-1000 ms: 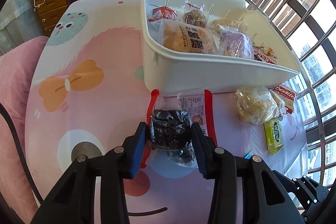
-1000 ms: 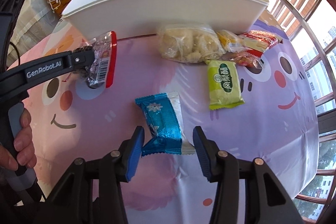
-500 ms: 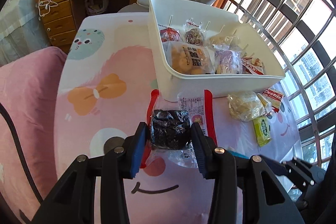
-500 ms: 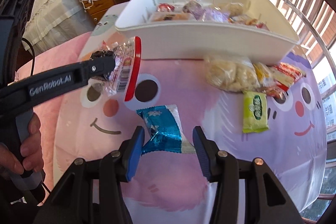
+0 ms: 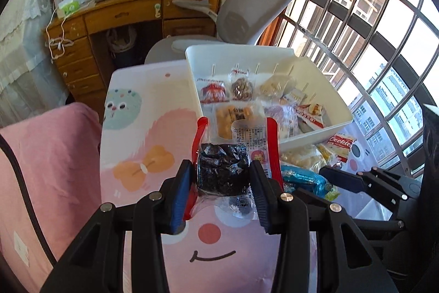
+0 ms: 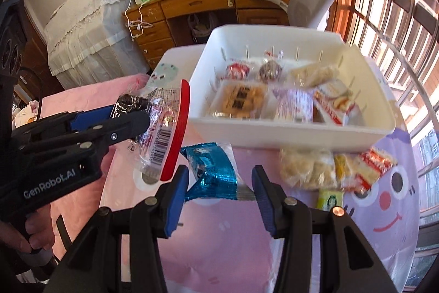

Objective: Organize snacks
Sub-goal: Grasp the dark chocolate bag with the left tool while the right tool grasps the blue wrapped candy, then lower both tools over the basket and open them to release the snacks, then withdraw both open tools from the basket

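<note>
Since both wrappers look light, crinkly and slippery, the left gripper (image 5: 221, 175) clamps the dark snack's (image 5: 222, 172) bulky middle, and the right gripper (image 6: 220, 180) pinches the blue packet (image 6: 212, 173) near the table's (image 6: 219, 251) front edge.

Both hand-held grippers rose above the desk (image 6: 219, 251). The left hand-held gripper (image 5: 221, 177) lifted the dark snack (image 5: 222, 172) off the cloth until, in its own view, the packet's top overlapped the white bin (image 5: 315, 133). The right hand-held gripper (image 6: 219, 180) carried the blue packet (image 6: 214, 172) up as well. From higher up, more of the bin's inside and the room behind showed in both views.
</note>
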